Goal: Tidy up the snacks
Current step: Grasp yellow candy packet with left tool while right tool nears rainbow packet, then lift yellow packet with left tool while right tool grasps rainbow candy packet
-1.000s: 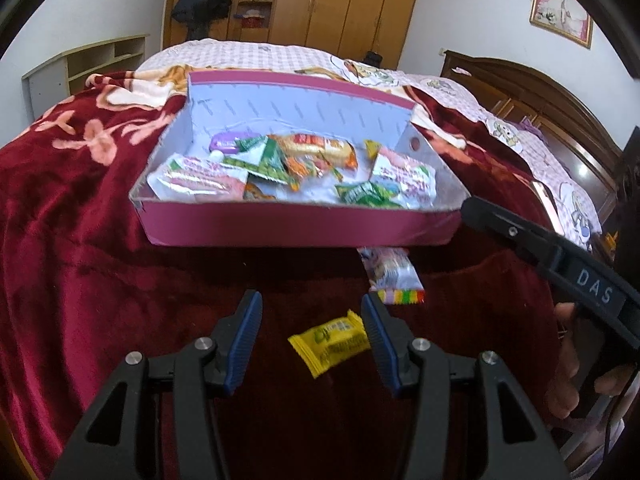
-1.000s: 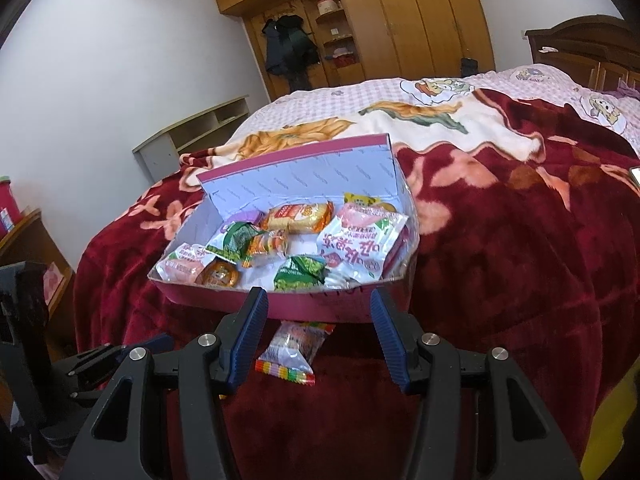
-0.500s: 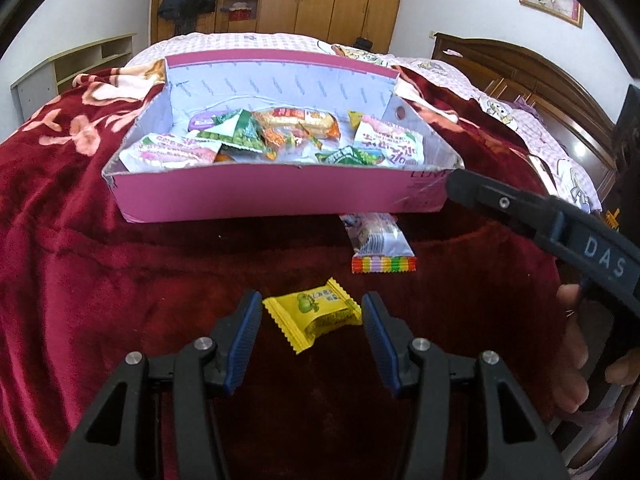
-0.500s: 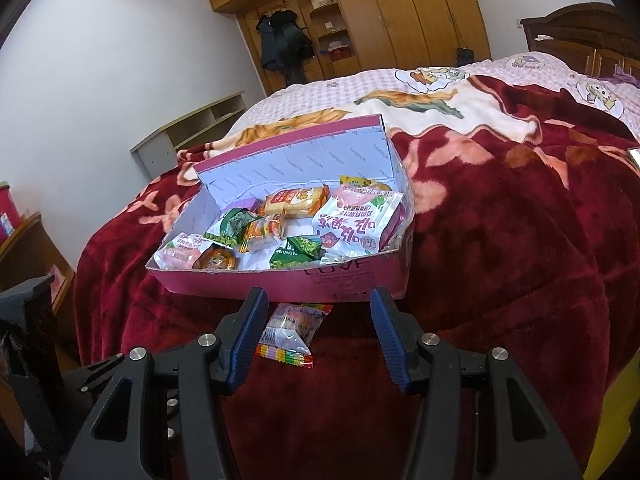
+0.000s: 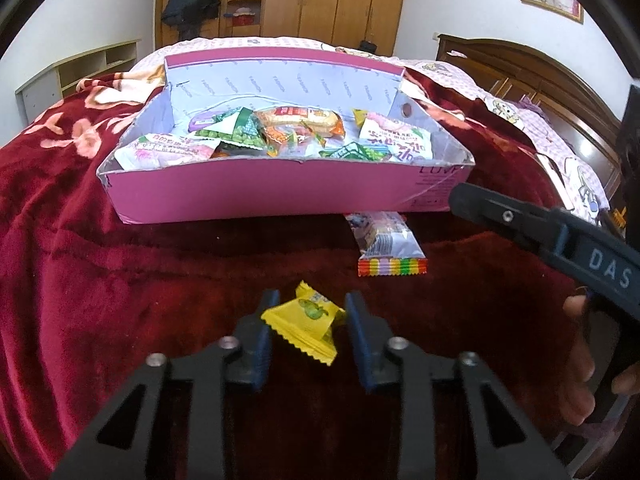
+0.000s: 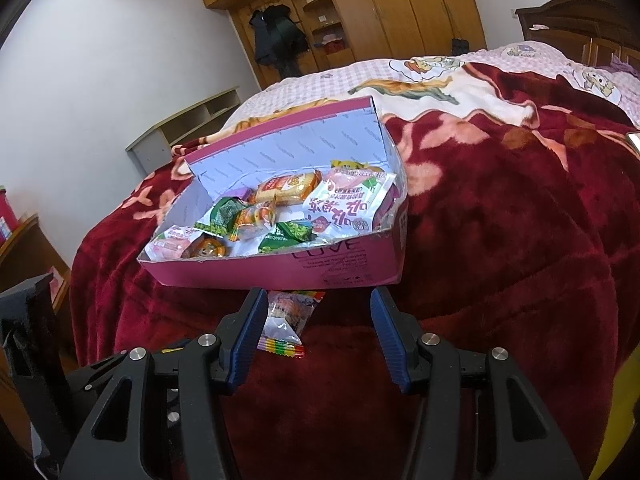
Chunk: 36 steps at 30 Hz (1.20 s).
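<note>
Lying on a bed's red floral blanket: pink snack box, yellow candy, rainbow-edged packet (just before the box).

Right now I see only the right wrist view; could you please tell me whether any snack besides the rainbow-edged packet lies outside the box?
Observer: Yes, a yellow candy lies on the blanket, nearer the left gripper than the packet.
Operator: Is it gripped?
Observer: The left jaws flank it, right at its edges; I cannot tell whether they pinch it.
Operator: How close is my right gripper to the box?
Observer: From the left wrist, one of its fingers ends by the box's near right corner; contact is unclear.
</note>
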Each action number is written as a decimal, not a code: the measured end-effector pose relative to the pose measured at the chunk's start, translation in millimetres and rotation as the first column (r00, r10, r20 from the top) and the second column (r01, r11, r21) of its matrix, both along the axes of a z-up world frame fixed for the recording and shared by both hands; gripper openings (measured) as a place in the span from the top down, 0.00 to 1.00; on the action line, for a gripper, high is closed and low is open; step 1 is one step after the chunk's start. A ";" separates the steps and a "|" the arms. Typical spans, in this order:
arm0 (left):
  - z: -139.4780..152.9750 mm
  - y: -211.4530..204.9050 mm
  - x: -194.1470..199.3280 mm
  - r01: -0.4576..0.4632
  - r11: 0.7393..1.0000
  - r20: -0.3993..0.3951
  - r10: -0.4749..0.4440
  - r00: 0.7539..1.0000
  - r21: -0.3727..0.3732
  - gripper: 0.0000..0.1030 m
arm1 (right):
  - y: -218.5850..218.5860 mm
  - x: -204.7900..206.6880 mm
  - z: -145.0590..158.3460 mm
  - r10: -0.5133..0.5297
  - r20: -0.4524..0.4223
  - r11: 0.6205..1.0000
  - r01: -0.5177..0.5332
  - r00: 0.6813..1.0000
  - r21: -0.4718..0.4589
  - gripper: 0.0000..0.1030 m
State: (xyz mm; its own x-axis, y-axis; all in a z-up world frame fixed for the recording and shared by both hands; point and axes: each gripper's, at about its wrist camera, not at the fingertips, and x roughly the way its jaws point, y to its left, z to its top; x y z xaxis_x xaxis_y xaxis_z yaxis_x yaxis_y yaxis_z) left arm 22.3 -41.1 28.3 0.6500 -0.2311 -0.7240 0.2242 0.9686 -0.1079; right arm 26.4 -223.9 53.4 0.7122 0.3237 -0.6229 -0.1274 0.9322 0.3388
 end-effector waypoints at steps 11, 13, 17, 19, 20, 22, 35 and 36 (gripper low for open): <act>10.7 13.5 -3.1 -0.033 0.999 0.044 0.034 0.998 -0.011 0.77 | 3.8 0.7 -0.9 0.008 -0.004 1.000 -0.008 1.000 -0.002 0.47; 13.4 19.9 -2.1 -0.058 0.998 0.052 0.059 0.997 -0.016 0.77 | 6.3 0.6 -1.3 0.012 -0.006 1.000 -0.012 1.000 -0.002 0.47; 15.1 35.5 2.0 -0.104 0.994 0.048 0.106 0.993 -0.038 0.77 | 13.6 1.7 -3.4 0.026 -0.015 1.000 -0.026 1.000 -0.008 0.47; 14.9 42.0 4.1 -0.126 0.991 0.045 0.128 0.991 -0.045 0.77 | 18.1 2.0 -4.7 0.034 -0.020 0.999 -0.035 0.999 -0.014 0.47; 14.6 45.1 5.0 -0.140 0.989 0.046 0.142 0.989 -0.044 0.77 | 20.3 2.4 -5.4 0.038 -0.023 0.999 -0.038 0.999 -0.017 0.47; 12.8 48.5 5.6 -0.157 0.987 0.050 0.159 0.986 -0.039 0.77 | 26.9 4.2 -7.8 0.046 -0.030 0.999 -0.046 0.999 -0.026 0.47; -2.5 57.2 11.1 -0.186 0.981 0.013 0.187 0.982 -0.048 0.77 | 52.8 22.1 -38.2 0.057 -0.112 0.997 -0.062 0.992 -0.044 0.47; -3.2 57.2 11.4 -0.187 0.981 0.012 0.187 0.982 -0.048 0.77 | 52.2 22.4 -39.9 0.055 -0.114 0.997 -0.060 0.992 -0.039 0.47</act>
